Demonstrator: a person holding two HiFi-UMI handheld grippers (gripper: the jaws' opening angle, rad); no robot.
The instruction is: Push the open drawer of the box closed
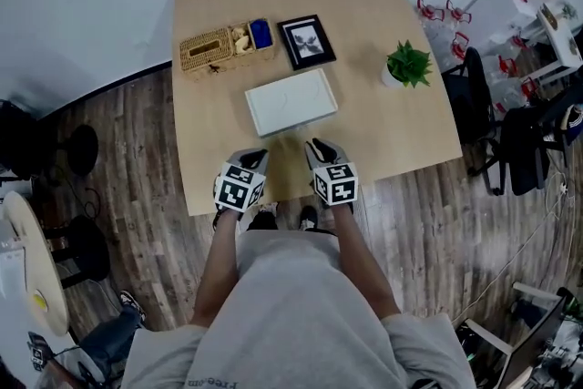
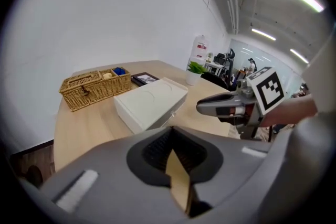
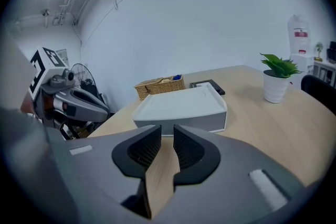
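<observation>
A flat white box (image 1: 291, 101) lies mid-table, its long front face toward me. In the left gripper view the box (image 2: 149, 102) shows a small knob on that front. How far the drawer stands out I cannot tell. My left gripper (image 1: 256, 156) hovers over the table's near edge, a short way in front of the box's left part, fingertips together and empty (image 2: 170, 131). My right gripper (image 1: 317, 144) hangs level with it before the box's right part. In the right gripper view the box (image 3: 181, 105) is just ahead, and a narrow gap shows between the empty jaws (image 3: 167, 131).
Behind the box stand a wicker basket (image 1: 219, 47) with small items, a black picture frame (image 1: 306, 41) and a potted plant (image 1: 407, 66) at the right. The table (image 1: 401, 132) ends just below the grippers. Office chairs (image 1: 519, 141) stand to the right.
</observation>
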